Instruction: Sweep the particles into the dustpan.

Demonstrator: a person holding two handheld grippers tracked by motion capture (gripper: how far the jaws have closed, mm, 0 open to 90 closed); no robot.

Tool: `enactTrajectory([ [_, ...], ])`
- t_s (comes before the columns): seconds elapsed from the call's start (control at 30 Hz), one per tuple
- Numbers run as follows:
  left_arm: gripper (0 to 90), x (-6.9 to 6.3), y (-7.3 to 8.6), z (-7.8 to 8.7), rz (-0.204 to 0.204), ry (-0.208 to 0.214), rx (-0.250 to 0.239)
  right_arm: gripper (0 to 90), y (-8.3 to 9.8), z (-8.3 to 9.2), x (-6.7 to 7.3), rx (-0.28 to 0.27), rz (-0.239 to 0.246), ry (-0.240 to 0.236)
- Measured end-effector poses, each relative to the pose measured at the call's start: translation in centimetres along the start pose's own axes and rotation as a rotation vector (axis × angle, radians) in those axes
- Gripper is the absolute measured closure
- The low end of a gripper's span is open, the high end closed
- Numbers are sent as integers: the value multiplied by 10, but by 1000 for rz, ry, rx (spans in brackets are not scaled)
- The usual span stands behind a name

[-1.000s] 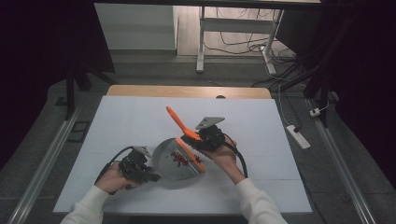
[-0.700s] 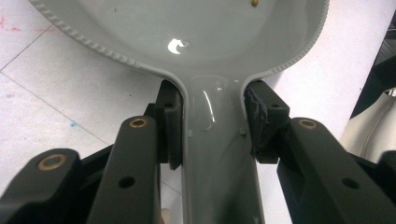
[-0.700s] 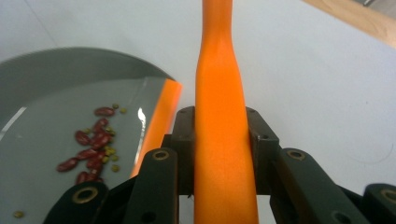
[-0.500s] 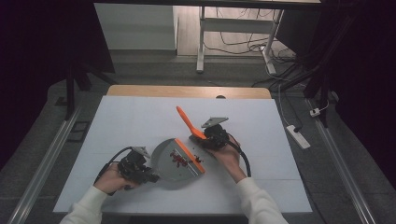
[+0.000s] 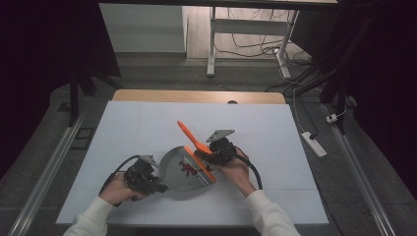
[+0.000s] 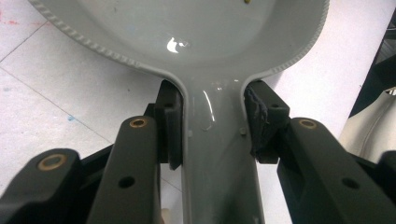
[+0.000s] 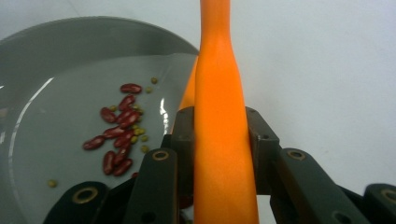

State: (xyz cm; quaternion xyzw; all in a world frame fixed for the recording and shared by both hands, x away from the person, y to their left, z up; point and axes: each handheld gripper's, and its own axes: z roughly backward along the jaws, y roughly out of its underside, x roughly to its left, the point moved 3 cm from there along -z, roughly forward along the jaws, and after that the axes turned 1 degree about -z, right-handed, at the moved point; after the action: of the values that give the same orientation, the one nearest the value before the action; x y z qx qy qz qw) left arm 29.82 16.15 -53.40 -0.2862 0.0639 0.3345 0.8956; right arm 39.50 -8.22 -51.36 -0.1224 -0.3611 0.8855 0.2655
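A grey dustpan (image 5: pixel 173 164) lies on the white table (image 5: pixel 137 128) with red beans (image 5: pixel 189 168) and small yellow-green grains inside. My left gripper (image 5: pixel 156 185) is shut on its handle (image 6: pixel 215 154), pads pressed on both sides just below the pan (image 6: pixel 196 32). My right gripper (image 5: pixel 209 151) is shut on the orange brush (image 5: pixel 189 133), whose handle points up and away to the left. The brush head (image 5: pixel 204 166) rests along the dustpan's open right edge. In the right gripper view the orange handle (image 7: pixel 219 116) runs between the jaws of my right gripper (image 7: pixel 219 135), with the beans (image 7: pixel 119 135) in the dustpan (image 7: pixel 42 74) to its left.
The table's wooden far edge (image 5: pixel 196 96) lies beyond the white sheet. A white power strip (image 5: pixel 312 142) sits on the floor to the right, and a desk frame with cables (image 5: pixel 246 44) stands behind the table.
The right gripper and orange brush shifted slightly right, then back and a little nearer the person. The left gripper and dustpan stayed put.
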Motion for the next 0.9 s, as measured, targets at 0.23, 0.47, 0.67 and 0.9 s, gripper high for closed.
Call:
enactTrajectory([
  [0.23, 613, 0, 0, 0, 0, 0, 1, 698, 1, 1, 7, -7, 7, -5],
  [0.47, 613, 0, 0, -1, 2, -3, 4, 699, -1, 2, 13, -48, -45, -55],
  [0.67, 612, 0, 1, -1, -1, -1, 2, 700, -6, 5, 23, -86, -42, -157],
  [0.9, 613, 0, 1, -2, -3, -4, 1, 700, -11, 23, 13, -129, -35, -86],
])
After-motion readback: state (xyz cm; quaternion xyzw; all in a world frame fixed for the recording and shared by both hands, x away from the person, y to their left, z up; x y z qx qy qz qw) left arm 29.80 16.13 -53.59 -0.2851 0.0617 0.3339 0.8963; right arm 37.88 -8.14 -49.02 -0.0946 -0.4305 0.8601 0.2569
